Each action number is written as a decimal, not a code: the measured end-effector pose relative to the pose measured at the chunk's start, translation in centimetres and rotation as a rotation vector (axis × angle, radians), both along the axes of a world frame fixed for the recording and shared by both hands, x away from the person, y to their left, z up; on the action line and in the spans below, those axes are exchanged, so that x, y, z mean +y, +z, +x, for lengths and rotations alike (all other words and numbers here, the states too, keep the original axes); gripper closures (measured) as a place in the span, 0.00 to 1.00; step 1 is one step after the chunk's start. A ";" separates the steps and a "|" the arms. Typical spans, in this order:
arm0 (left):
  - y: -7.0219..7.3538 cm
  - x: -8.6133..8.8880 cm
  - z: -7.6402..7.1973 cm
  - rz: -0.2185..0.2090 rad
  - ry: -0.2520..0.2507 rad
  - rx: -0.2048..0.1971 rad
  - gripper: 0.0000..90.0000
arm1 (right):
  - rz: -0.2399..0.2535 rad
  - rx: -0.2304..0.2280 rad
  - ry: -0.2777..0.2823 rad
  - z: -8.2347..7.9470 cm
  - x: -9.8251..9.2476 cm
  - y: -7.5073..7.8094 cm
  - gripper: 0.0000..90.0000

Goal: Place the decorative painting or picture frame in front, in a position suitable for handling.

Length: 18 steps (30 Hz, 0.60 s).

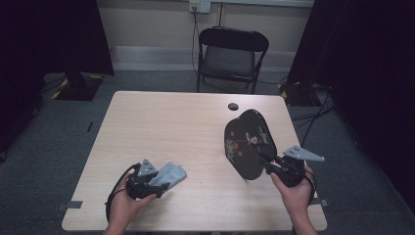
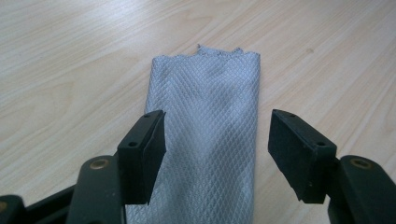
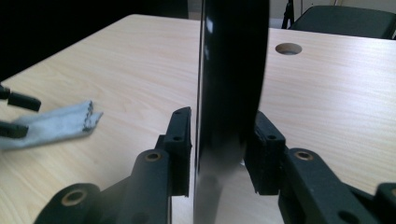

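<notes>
High view: standing the black tray [image 1: 249, 142] on its edge at right of centre, leaning, decorated face turned toward frame left. Bracketing its lower rim with the right gripper [image 1: 264, 161] at lower right. Keeping the left gripper [image 1: 164, 183] at lower left, over the near end of the grey cloth [image 1: 172, 174] lying flat on the table [image 1: 171, 122].

Left gripper view: holding the left gripper [image 2: 217, 135] released, pads well apart, straddling the grey cloth [image 2: 210, 84] without pinching it. Risking no wipe at all if lifted like this: cloth staying on the table.

Right gripper view: showing the black tray [image 3: 233, 70] edge-on and upright in mid-frame, between the pads of the right gripper [image 3: 219, 135]. Leaving a slit of daylight at the left-hand pad; far pad lying against or just behind the rim. Judging this claw as released, not clamping. Risking the tray toppling flat, sliding at its foot, or clattering toward the table edge, being glossy and balanced on a narrow rim with nothing gripping it.
</notes>
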State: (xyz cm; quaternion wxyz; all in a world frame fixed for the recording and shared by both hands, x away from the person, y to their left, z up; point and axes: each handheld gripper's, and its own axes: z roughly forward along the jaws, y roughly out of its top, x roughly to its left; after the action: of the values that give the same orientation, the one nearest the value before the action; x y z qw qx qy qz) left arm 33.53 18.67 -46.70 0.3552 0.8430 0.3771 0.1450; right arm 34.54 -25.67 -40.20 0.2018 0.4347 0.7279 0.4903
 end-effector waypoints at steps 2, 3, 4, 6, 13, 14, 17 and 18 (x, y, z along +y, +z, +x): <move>0.1 0.1 0.1 -0.002 0.005 -0.003 0.41 | -0.010 0.010 0.018 -0.4 -0.2 -0.7 0.70; 0.1 0.1 0.1 -0.006 0.007 -0.001 0.41 | -0.028 0.014 0.020 -0.6 -0.3 -1.2 0.68; 0.1 0.1 0.1 -0.005 0.007 -0.001 0.41 | -0.043 0.020 0.021 -0.7 -0.3 -1.6 0.68; 0.2 0.1 0.1 -0.008 0.009 -0.003 0.40 | -0.051 0.036 0.033 -0.9 -0.5 -2.6 0.68; 0.4 0.1 0.2 -0.016 0.016 -0.009 0.40 | -0.074 0.051 0.068 -0.9 -0.6 -4.1 0.71; 0.5 0.2 0.3 -0.005 0.011 -0.013 0.40 | -0.067 0.054 0.077 -0.9 -0.5 -4.1 0.72; 0.5 0.3 0.4 -0.016 0.022 -0.017 0.40 | -0.065 0.064 0.106 -0.9 -0.2 -4.6 0.79; 0.5 0.3 0.5 -0.016 0.024 -0.017 0.40 | -0.069 0.066 0.113 -0.9 -0.2 -4.6 0.80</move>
State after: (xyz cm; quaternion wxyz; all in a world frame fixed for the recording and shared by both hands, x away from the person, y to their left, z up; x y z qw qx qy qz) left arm 34.02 19.00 -46.20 0.3635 0.8342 0.3852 0.1535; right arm 33.60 -25.86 -44.83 0.1645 0.4017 0.7740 0.4610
